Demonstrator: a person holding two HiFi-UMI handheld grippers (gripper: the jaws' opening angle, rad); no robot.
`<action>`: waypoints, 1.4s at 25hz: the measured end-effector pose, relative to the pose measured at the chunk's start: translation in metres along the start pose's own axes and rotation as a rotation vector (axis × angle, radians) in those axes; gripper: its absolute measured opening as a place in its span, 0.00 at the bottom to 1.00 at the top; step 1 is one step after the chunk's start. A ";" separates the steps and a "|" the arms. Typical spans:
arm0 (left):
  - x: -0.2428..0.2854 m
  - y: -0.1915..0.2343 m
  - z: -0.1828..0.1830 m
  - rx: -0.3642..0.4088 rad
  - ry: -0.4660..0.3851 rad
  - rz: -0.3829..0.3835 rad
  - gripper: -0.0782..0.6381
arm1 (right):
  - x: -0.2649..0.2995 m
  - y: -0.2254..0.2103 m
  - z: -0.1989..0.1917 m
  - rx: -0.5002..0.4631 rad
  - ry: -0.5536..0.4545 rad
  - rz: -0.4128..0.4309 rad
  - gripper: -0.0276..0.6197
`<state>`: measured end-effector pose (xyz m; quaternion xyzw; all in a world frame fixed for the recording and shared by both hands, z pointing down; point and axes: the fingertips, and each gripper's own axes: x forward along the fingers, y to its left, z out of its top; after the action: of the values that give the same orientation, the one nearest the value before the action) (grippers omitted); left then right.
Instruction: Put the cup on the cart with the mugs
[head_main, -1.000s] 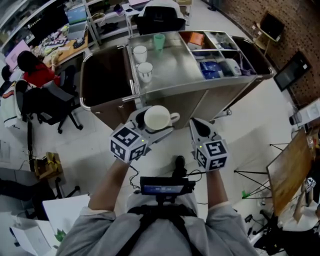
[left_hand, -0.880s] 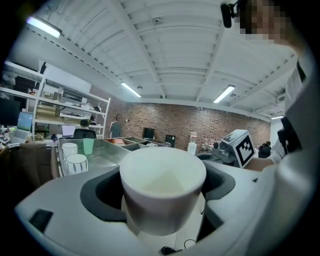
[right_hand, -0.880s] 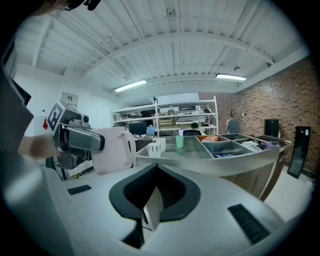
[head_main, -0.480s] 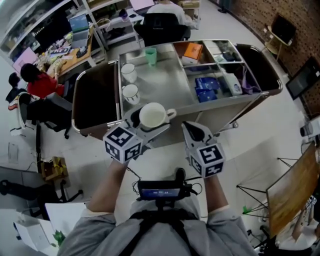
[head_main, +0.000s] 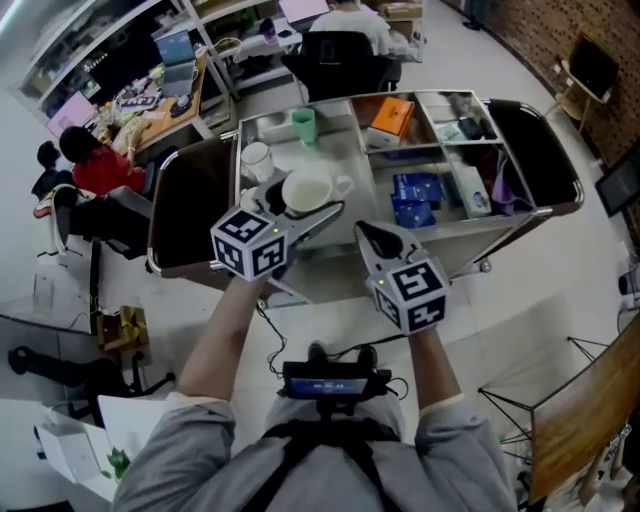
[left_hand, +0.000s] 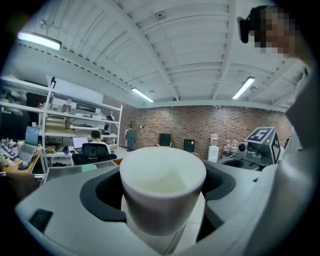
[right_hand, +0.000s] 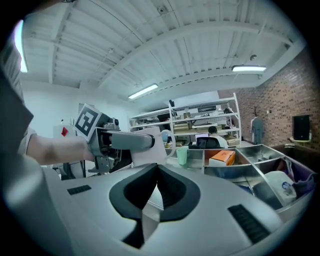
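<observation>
The left gripper's (head_main: 305, 210) wide-set jaws clamp the white cup (head_main: 308, 188) upright above the cart (head_main: 335, 150), just beside the mugs (head_main: 256, 160). The right gripper (head_main: 370, 235) is closed on nothing, near the cart's edge

Left claw (head_main: 297, 207) carried the cup (head_main: 308, 190) toward 12 o'clock. It was short of the cart's near edge, and is now over the cart (head_main: 340, 150) top, at 3 o'clock of the mugs (head_main: 257, 160). Right claw (head_main: 370, 234) advanced too, tip now over the near rim.
</observation>
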<state>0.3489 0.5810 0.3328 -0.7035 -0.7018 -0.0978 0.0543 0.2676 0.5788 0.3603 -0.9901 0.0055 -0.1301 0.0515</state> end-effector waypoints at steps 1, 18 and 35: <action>0.006 0.005 -0.002 -0.003 0.001 0.003 0.72 | 0.006 -0.004 0.001 0.007 0.004 0.002 0.05; 0.083 0.092 -0.051 -0.002 0.071 0.076 0.72 | 0.072 -0.035 -0.007 0.020 0.102 -0.023 0.05; 0.129 0.131 -0.105 -0.025 0.162 0.113 0.72 | 0.083 -0.041 -0.016 0.046 0.112 -0.028 0.05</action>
<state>0.4726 0.6834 0.4709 -0.7323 -0.6531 -0.1601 0.1075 0.3433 0.6162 0.4014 -0.9798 -0.0083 -0.1862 0.0719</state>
